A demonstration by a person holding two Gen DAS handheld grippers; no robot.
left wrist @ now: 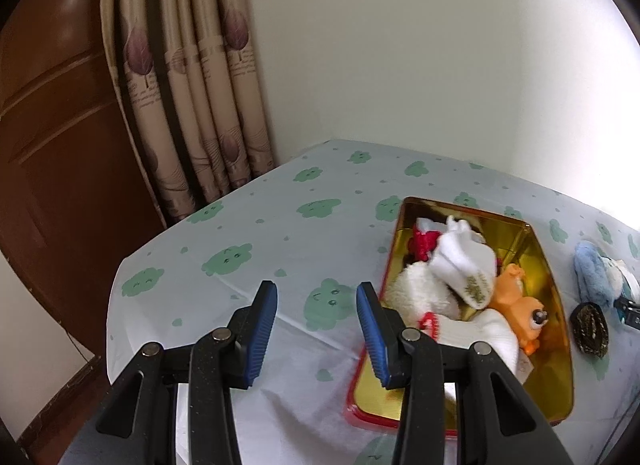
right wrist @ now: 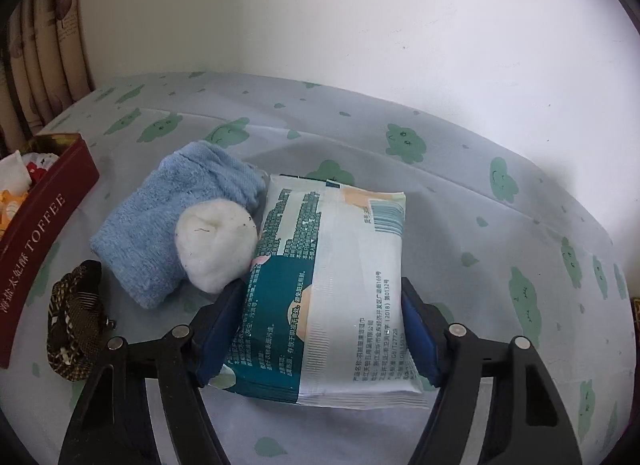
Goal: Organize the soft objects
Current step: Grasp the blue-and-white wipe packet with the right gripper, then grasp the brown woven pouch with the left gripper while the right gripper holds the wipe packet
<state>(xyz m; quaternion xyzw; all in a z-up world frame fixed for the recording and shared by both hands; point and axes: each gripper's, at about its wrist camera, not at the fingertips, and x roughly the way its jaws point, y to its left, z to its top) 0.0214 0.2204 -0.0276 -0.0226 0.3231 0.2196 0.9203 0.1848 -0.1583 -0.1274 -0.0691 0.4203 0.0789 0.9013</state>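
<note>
A gold-lined red tin (left wrist: 554, 265) holds white socks (left wrist: 460, 261), a white plush piece (left wrist: 416, 293), an orange toy (left wrist: 520, 305) and something red (left wrist: 424, 241). My left gripper (left wrist: 317, 293) hangs open over the tablecloth just left of the tin, with nothing between its blue pads. In the right wrist view my right gripper (right wrist: 322, 289) is shut on a pack of wet wipes (right wrist: 332, 265), one pad on each long side. A folded blue towel (right wrist: 160, 217) and a white fluffy ball (right wrist: 216, 249) lie right beside the pack, to its left.
A dark patterned hair tie (right wrist: 76, 317) lies between the towel and the tin's red wall (right wrist: 44, 233). The table carries a pale cloth with green cloud prints (left wrist: 240, 257) and stands in a corner of white walls. A curtain (left wrist: 208, 105) and a brown door (left wrist: 60, 145) are at the left.
</note>
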